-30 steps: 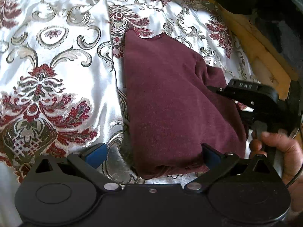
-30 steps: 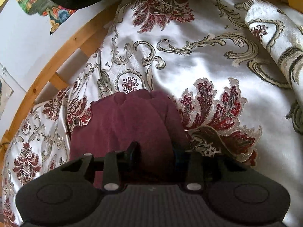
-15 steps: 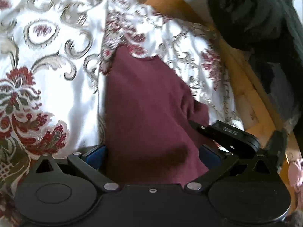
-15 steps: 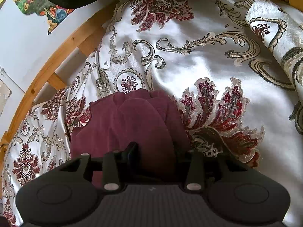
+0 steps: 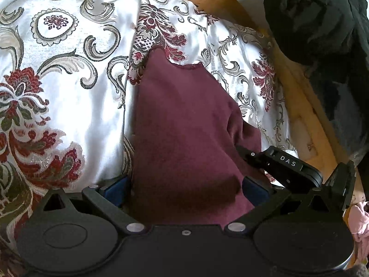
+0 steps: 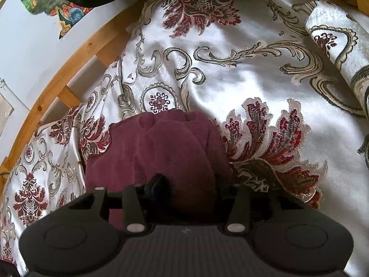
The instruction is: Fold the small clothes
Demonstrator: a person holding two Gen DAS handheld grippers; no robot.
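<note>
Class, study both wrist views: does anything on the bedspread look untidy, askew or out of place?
The maroon garment is unevenly folded: its far end bunches into lumpy ridges in the right wrist view. Nothing looks torn or spilled. A black garment is heaped on the wooden bed frame.

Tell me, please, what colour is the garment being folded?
Maroon garment, plain; clearest in the left wrist view.

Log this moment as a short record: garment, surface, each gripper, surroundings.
garment: maroon garment, partly folded, lying on the bedspread
surface: white satin bedspread with red floral and grey scroll pattern
left gripper: jaws wide, the garment's near edge between them; pads not seen pressing
right gripper: the garment's end between its jaws, which have just been opening; grip unclear
bed frame: wooden, along the bedspread's edge
black clothing: heaped beyond the frame
pink cloth: at the right edge of the left wrist view
</note>
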